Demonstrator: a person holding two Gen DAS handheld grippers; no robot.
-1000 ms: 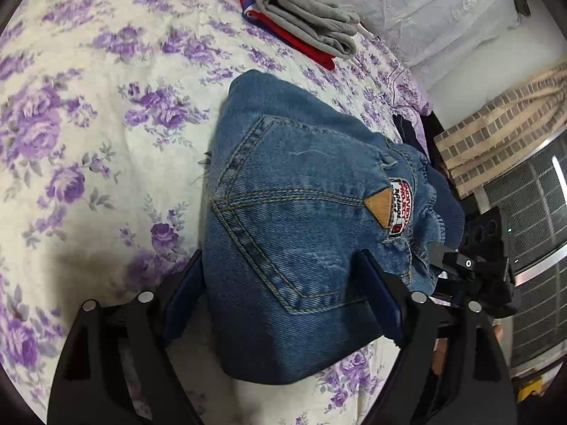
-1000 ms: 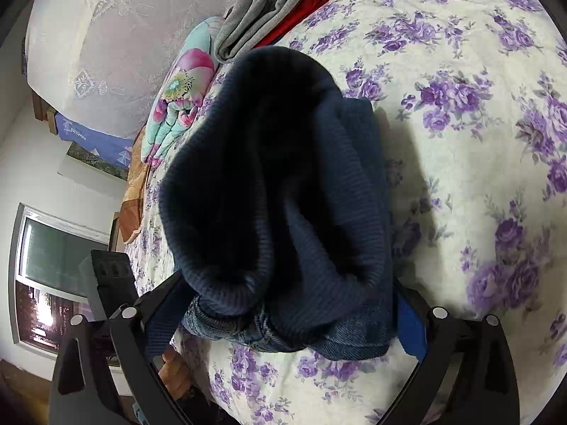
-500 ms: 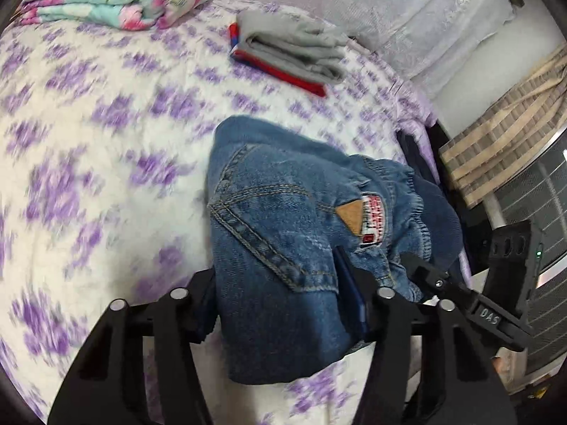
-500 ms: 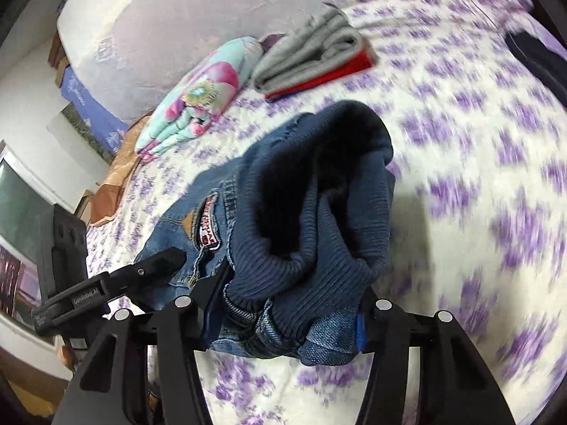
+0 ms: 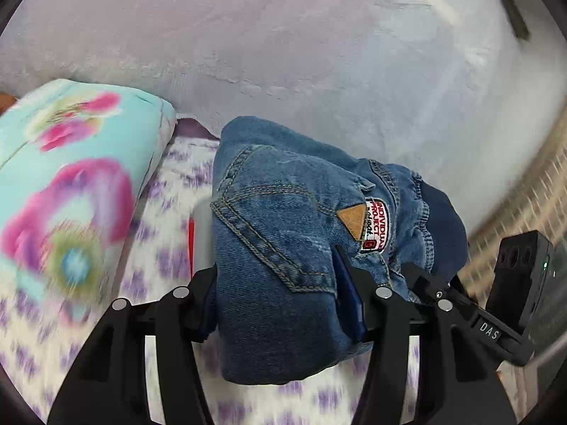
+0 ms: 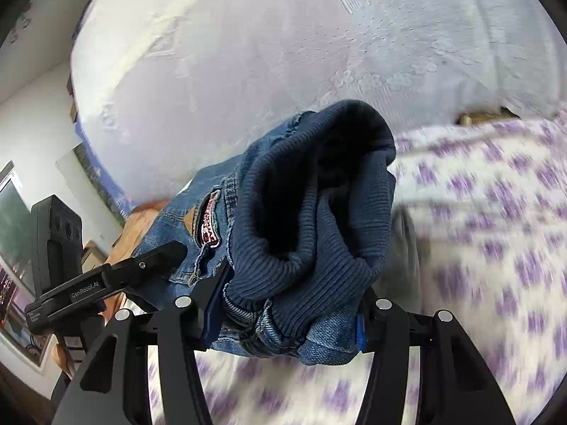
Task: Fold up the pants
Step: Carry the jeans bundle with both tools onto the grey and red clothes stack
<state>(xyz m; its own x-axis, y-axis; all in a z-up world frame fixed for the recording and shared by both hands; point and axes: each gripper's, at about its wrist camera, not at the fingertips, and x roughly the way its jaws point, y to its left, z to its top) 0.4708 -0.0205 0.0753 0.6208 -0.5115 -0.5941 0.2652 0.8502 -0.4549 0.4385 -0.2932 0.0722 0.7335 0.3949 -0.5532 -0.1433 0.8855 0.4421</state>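
Fig. Folded pants (image 5: 283, 248), centre of both views, are carried clear of the floral bedspread (image 5: 170, 248). Left gripper (image 5: 280, 304) pinches the stiff, stitched denim end w/ patch pocket; right gripper (image 6: 283, 315) clamps the soft ribbed waistband (image 6: 312, 219) end, so the bundle probably stays folded. Plush blanket (image 5: 71, 184) at left, blurred.

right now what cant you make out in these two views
- Left wrist view: the folded jeans hide most of the grey and red clothes; the bedspread is motion-blurred.
- Right wrist view: the ribbed cuff covers the jeans' far side; the patch lettering is unreadable.
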